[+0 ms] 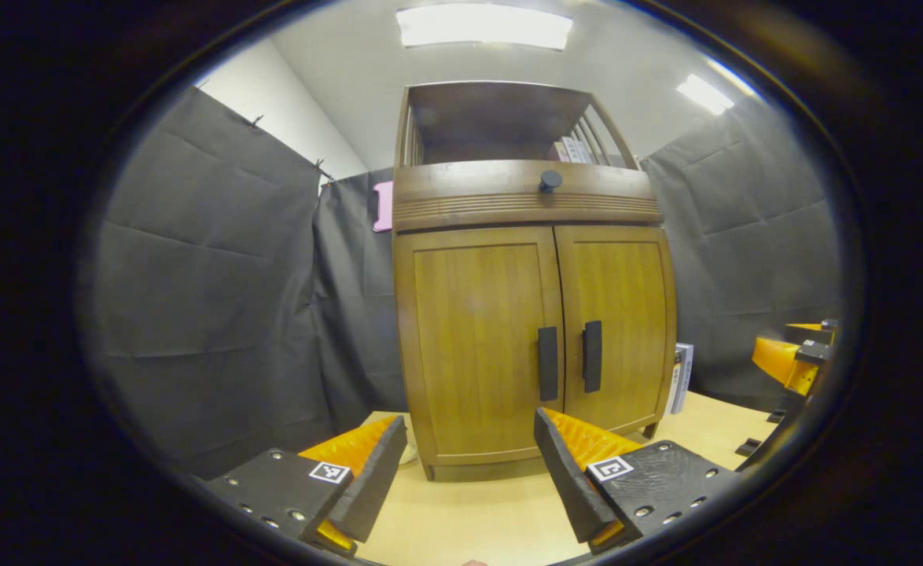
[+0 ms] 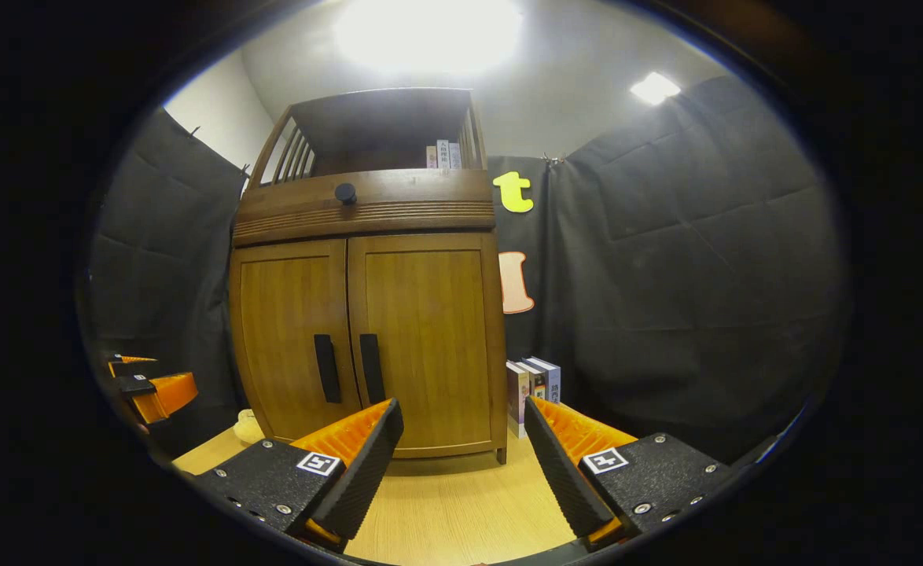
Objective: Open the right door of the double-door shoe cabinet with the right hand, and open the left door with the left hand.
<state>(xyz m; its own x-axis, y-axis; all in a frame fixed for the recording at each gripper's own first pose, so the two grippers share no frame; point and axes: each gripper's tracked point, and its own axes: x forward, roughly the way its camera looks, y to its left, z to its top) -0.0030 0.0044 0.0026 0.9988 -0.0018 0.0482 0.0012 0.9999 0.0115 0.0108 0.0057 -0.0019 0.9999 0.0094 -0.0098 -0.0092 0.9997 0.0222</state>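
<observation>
Right now both doors of the shoe cabinet (image 1: 532,314) are closed; it stands upright on the light wood table (image 1: 461,511) against the black cloth backdrop, w/ an open shelf on top and a drawer band w/ a round dark knob (image 1: 549,181) below that shelf.

Left gripper view: left gripper (image 1: 469,448) sits low in front of the cabinet, fingers spread wide, nothing between them, not touching the cabinet; left door (image 1: 477,346) is straight ahead, its dark vertical handle (image 1: 547,363) just beside the centre seam; right door (image 1: 619,330) next to it w/ its own handle (image 1: 592,355); the two handles are close together, either side of the seam. Some books (image 1: 680,377) stand on the table at the cabinet's right side; the other gripper shows partly at the far right edge, off to the side of the cabinet.

Right gripper view: right gripper (image 2: 461,440) also spread apart, holding nothing, short of the cabinet front; right door (image 2: 430,346) ahead w/ handle (image 2: 371,368); left door (image 2: 288,346) w/ handle (image 2: 326,368). Books (image 2: 532,393) stand just beside the cabinet's right side. A small pale object (image 2: 248,428) lies on the table by the cabinet's left front corner; can't tell what it is. More books on the top shelf (image 2: 442,153).
</observation>
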